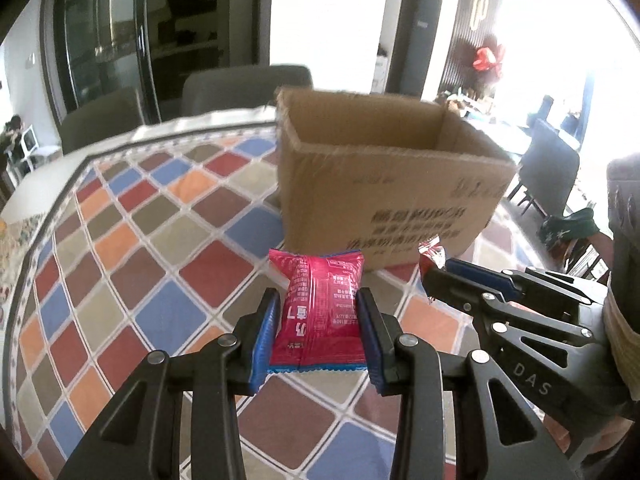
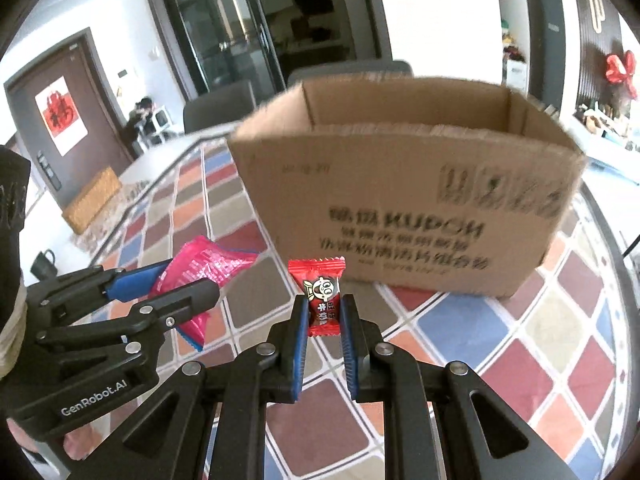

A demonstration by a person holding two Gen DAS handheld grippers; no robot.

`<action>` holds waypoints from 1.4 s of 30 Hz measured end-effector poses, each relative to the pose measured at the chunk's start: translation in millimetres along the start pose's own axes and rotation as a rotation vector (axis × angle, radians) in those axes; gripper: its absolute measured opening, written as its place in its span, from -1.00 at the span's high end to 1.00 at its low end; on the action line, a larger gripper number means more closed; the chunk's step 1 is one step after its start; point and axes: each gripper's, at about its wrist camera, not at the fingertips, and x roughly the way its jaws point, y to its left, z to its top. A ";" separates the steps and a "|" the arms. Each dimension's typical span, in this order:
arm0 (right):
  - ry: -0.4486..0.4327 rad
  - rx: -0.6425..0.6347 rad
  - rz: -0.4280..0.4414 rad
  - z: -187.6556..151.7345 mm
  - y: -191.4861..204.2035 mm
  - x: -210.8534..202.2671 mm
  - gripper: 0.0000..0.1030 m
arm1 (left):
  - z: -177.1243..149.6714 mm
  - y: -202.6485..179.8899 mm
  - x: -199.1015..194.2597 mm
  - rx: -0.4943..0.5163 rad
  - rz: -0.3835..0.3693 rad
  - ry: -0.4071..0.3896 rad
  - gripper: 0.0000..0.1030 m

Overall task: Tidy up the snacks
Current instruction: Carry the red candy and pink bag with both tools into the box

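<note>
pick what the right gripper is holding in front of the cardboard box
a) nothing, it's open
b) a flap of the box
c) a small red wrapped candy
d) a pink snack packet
c: in the right wrist view the right gripper is shut on the small red candy, short of the cardboard box; the pink snack packet is clamped in the left gripper instead.

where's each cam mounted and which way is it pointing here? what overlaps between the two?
Left wrist: on the left gripper, looking forward along its fingers at the pink snack packet it grips and the cardboard box; right gripper enters at right.
Right wrist: on the right gripper, facing the box, gripping a small red candy; left gripper enters at left.
Shared: box, checkered tablecloth, both snacks, both grippers.
</note>
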 end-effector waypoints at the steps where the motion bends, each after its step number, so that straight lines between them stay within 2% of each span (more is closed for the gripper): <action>1: -0.017 0.001 -0.001 2.0 -1.3 -7.0 0.67 | 2.8 -3.4 -4.8 0.006 -0.002 -0.014 0.25; 12: -0.155 0.023 -0.035 26.4 -14.8 -62.9 0.67 | 34.6 -31.8 -41.1 0.046 -0.025 -0.128 0.25; 26: -0.244 -0.005 -0.102 84.0 -29.4 -93.6 0.67 | 104.1 -42.7 -40.6 0.091 -0.008 -0.184 0.25; 33: -0.204 -0.013 -0.124 114.5 -38.1 -85.1 0.67 | 133.7 -44.5 -22.9 0.084 -0.016 -0.152 0.25; 42: -0.058 0.036 -0.137 138.7 -61.8 -47.7 0.67 | 162.5 -38.9 27.4 0.033 -0.037 -0.013 0.24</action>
